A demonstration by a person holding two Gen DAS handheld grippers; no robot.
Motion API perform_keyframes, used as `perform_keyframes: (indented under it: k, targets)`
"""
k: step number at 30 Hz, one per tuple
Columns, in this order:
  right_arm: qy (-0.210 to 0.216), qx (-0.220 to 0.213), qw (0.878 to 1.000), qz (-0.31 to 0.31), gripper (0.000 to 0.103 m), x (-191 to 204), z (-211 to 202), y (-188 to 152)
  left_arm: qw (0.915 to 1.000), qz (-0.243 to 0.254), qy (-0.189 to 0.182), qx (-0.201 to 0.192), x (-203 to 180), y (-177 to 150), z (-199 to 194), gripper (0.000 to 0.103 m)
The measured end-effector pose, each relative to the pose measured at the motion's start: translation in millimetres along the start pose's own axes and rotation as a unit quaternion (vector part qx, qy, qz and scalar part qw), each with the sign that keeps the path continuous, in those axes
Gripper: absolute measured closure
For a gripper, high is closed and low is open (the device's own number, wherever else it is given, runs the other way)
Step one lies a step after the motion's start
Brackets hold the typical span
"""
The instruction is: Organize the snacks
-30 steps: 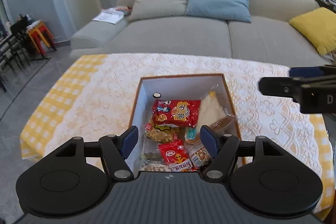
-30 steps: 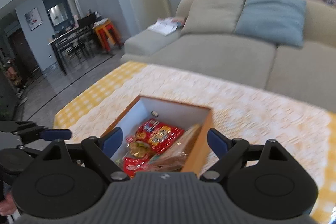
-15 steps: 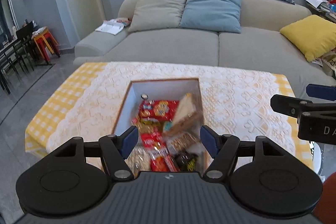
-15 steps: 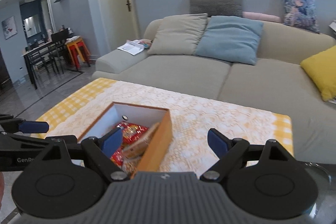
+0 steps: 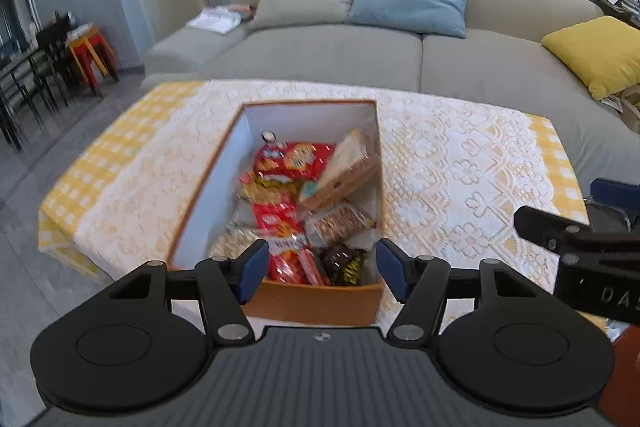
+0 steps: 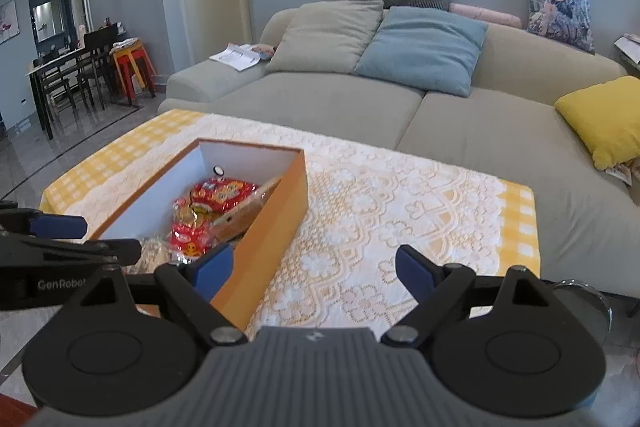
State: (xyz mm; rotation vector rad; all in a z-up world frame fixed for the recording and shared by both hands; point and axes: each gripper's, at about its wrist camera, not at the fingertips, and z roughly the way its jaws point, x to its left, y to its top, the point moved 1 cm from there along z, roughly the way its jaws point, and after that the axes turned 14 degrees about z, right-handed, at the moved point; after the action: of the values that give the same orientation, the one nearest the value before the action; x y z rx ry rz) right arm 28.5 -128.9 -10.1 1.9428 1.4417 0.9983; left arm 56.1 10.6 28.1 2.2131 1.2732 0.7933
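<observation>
Both tongs stand with jaws spread and nothing between them. Left gripper [image 5: 320,269] hangs over the near end of the orange box [image 5: 316,301], its blue pads [image 5: 252,269] covering part of the packets at that end. Right gripper [image 6: 314,269] hangs over the near edge of the table [image 6: 360,235], to the right of the box [image 6: 268,235]; only its outer arm enters the left wrist view at the right border, cut off.

Box sits toward the left half of the lace-covered table, long side running away from the cameras. Inside lie the snacks [image 5: 296,195]: a red biscuit pack [image 5: 296,159] near the far end, a tan wrapped block [image 5: 340,171] tilted against the right wall, a clear pack of bars [image 5: 340,223] below it, a dark wrapper [image 5: 344,267] at the near right corner. Left wrist picture is motion-blurred; print on the packets cannot be read. From the right wrist view the box's near wall hides most of the contents. A small round object [image 6: 218,170] on the far floor of the box cannot be identified.

Sofa [image 6: 320,107] stands behind the table.
</observation>
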Motion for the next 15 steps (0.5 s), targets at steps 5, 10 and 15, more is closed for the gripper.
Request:
perform_keyframes:
  k: [5, 10, 15]
  targets:
    - [0.001, 0.015, 1.000, 0.004, 0.017, -4, 8, -8, 0.9999, 0.010, 0.004, 0.008, -11, -4, 9, 0.030]
    - [-0.003, 0.022, 1.000, 0.004, 0.017, -7, 11, -12, 0.9998, 0.012, -0.003, 0.016, -16, -4, 11, 0.030]
    - [-0.002, 0.017, 1.000, 0.006, 0.017, -7, 8, -12, 0.9998, 0.008, -0.009, 0.015, -16, -3, 10, 0.030]
